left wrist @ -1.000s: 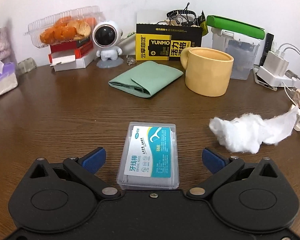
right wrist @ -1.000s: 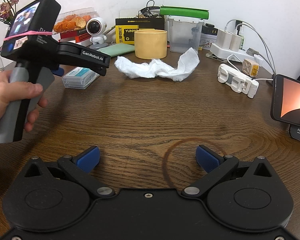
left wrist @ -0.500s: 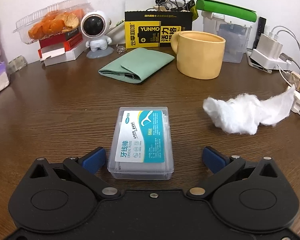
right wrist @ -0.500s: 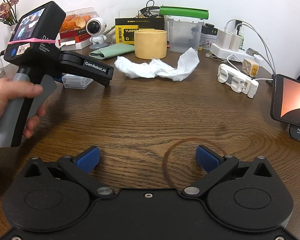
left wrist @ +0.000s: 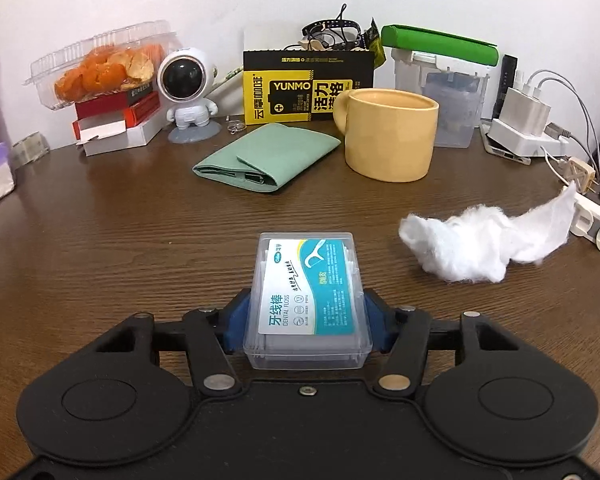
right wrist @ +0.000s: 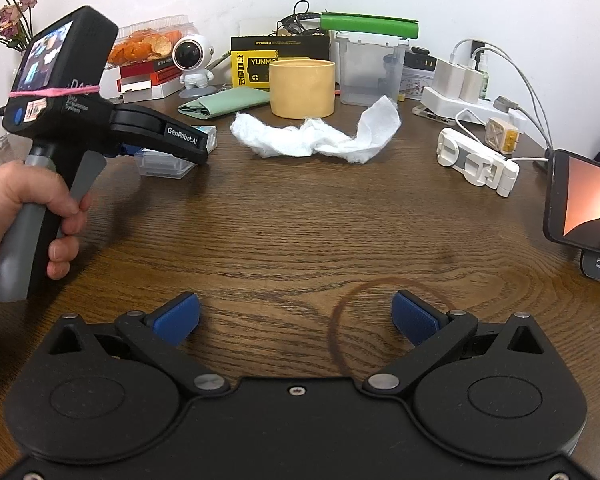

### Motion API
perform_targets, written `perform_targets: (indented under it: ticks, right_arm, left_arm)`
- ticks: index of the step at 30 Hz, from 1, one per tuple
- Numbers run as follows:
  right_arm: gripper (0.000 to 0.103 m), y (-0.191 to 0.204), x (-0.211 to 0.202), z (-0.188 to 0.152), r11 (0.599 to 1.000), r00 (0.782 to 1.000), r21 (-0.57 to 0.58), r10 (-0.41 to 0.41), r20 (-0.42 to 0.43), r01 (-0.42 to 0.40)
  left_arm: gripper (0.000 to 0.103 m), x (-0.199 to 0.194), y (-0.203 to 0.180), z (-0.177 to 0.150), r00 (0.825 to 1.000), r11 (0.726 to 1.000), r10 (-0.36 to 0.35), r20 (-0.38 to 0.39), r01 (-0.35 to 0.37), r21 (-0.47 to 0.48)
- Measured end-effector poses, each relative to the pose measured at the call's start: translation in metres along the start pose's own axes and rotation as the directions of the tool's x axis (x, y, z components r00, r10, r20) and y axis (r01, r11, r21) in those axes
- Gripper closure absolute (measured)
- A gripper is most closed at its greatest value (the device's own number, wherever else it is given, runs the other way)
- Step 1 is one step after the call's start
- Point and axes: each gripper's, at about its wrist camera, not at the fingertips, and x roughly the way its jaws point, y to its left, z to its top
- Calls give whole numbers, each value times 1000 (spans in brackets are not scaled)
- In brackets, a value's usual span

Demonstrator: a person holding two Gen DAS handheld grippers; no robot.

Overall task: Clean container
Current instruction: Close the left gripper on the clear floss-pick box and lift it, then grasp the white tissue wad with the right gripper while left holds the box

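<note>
Evidently, the left gripper (left wrist: 307,312) is clamping the clear floss container (left wrist: 307,300) by its long sides, steadying it on the table (left wrist: 120,240), while the right gripper (right wrist: 296,316) is hovering wide open, free to fetch the white wipe (right wrist: 316,140).

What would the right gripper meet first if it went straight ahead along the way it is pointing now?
Probably the crumpled white tissue. The right gripper is open over bare table, and nothing nearer lies in that line, though depth is uncertain.

Each hand-held gripper (right wrist: 296,316) is matte black with blue finger pads (right wrist: 178,316) and silver screws; the left hand-held gripper (right wrist: 156,140) has a grey handle, pink band, white "GenRobot.AI" lettering.
</note>
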Motion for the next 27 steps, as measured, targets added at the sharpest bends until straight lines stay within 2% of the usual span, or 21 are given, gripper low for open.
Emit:
perform_targets:
  ticks: [3,6,8,11,13,15,17,18,20,22,23,27]
  right_arm:
    - [0,-1,0,-1,1000,1000,-7,7,0,-7]
    - [1,-9,-6,-1,996,997,-53,65,-35,-67]
    - [11,-20,-16,3,995,995,-44,88,-36,-89]
    - [12,-37,-32,18,993,994,-52,103,24,-101]
    - [8,-48,-37,34,990,989,-96,110,102,-100]
    - [7,-55,-32,49,983,978,-162,116,172,-88]
    - [7,-53,-13,66,967,978,-248,99,182,-52]
    - [7,-52,-3,74,965,979,-256,100,177,-53]
    - [7,-51,24,95,967,976,-224,155,150,-118]
    - [8,-48,58,118,964,970,-180,217,111,-195]
    - [10,-46,74,126,967,972,-151,218,85,-204]
    - [14,-43,134,143,983,984,-50,177,15,-176]
  left_arm:
    - [46,-6,-3,-2,999,999,-32,-6,32,40]
    - [47,-22,-11,-11,999,979,-45,6,43,197]
    - [47,-35,-12,-19,998,963,-60,24,52,263]
    - [47,-58,-5,-25,994,961,-98,43,84,263]
    - [47,-86,0,-28,986,961,-133,99,104,257]
    - [47,-122,4,-33,968,959,-177,180,129,253]
    - [47,-160,6,-39,939,960,-215,268,152,236]
    - [47,-177,7,-42,928,961,-228,295,165,224]
    - [47,-200,8,-51,910,959,-248,332,183,217]
    - [47,-211,7,-61,902,951,-271,334,198,238]
    - [47,-213,8,-69,902,949,-276,332,200,245]
    - [47,-201,8,-89,933,961,-220,284,158,225]
